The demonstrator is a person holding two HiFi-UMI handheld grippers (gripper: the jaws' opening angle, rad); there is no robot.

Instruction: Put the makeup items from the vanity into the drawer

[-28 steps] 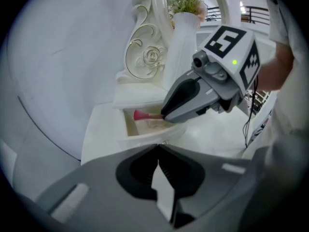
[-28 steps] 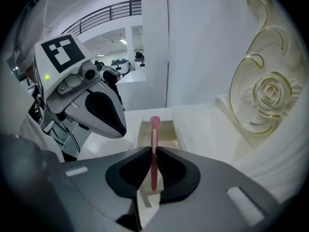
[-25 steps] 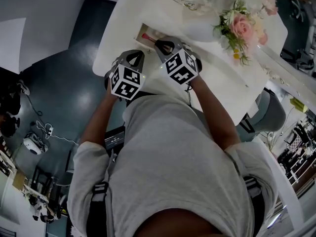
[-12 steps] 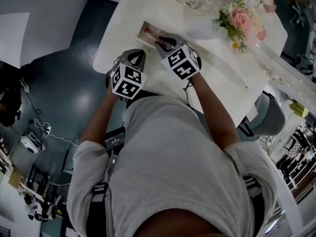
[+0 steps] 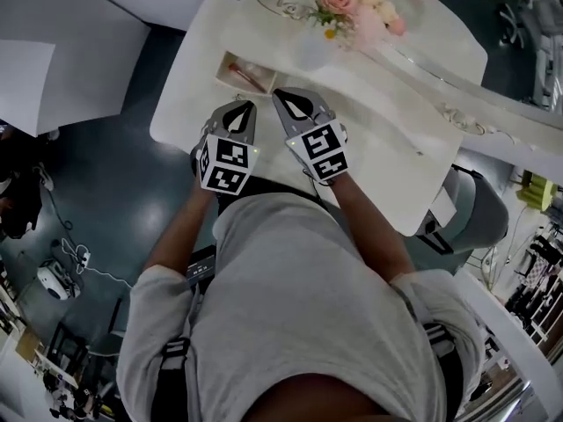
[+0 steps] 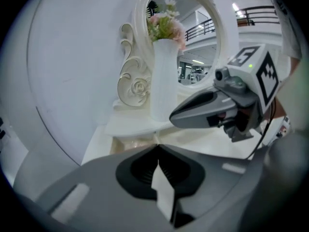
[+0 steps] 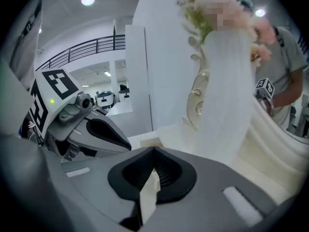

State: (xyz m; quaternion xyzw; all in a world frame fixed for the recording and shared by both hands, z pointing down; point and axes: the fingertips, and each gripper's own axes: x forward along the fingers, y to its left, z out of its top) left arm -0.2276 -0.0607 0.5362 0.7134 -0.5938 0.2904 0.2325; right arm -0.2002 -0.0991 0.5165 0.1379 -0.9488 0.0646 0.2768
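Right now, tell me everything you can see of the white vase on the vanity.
The vase is tall, narrow and plain white with a matte look, widening slightly at the mouth. It stands upright on the white vanity top, close in front of the oval mirror with its cream scrolled frame. It holds a bunch of pink and white flowers with green leaves. Only the vanity top appears to touch it. What it is made of cannot be told for sure.

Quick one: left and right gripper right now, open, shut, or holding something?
Left gripper: shut, grey jaws tip to tip, nothing between them.
Right gripper: shut, grey jaws tip to tip, empty.
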